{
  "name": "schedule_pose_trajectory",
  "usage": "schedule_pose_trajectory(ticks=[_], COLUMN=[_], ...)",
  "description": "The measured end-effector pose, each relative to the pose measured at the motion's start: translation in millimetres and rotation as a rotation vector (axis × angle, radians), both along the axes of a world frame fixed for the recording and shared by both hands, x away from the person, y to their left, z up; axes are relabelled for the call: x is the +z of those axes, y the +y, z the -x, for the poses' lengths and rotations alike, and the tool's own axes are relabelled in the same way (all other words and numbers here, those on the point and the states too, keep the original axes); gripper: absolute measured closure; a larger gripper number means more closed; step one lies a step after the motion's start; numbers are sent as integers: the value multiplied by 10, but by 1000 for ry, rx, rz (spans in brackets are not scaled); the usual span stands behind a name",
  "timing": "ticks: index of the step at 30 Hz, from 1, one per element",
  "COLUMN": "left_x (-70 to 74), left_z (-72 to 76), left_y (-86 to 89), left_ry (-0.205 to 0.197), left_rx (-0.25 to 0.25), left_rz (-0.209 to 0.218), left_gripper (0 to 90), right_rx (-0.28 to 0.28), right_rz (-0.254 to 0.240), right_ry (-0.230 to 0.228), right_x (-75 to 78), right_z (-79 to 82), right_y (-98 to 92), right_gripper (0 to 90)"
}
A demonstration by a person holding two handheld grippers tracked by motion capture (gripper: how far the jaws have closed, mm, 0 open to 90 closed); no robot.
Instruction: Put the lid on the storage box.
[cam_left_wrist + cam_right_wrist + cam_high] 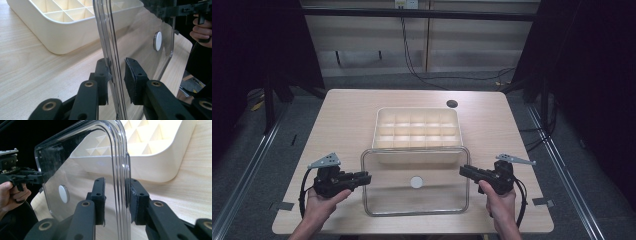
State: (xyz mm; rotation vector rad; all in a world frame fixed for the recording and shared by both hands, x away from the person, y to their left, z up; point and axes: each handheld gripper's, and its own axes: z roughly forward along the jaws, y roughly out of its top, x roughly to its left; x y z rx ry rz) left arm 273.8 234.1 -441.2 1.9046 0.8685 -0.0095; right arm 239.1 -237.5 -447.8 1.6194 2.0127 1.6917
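Both the left gripper (362,177) and the right gripper (467,171) had jaws pinching opposite edges of the clear rectangular plastic lid (416,210), held just above the wooden counter (347,115) before the cream compartmented plastic box (417,145); seating it would call for level, matched travel.

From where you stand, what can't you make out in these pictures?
- Box compartments: the high view is too small to tell what the cells hold, and both gripper views cut off part of the box.
- Lid near edge: cut off by the frame bottom in both gripper views.
- White disc on the lid: too small and plain to tell its purpose.
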Motion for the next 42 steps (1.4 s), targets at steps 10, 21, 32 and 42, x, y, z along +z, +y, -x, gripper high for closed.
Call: schedule_pose_trajectory(ticks=[10,21,32,42], left_x=[104,220,328,430], left_z=[12,-74,-105,-129], left_y=[-38,-78,-132,-135], left_ry=[-39,-49,-63,-84], left_rx=[8,7,14,18], left_rz=[-16,10,13,32], left_gripper=[740,747,747,749], right_rx=[-8,-9,-23,-28], right_rz=[21,4,6,-17], right_ry=[-39,-34,-58,-81], right_x=[124,191,309,388], right_z=[7,-80,-101,-160], right_y=[4,-56,-96,-121], right_gripper=[690,685,684,684])
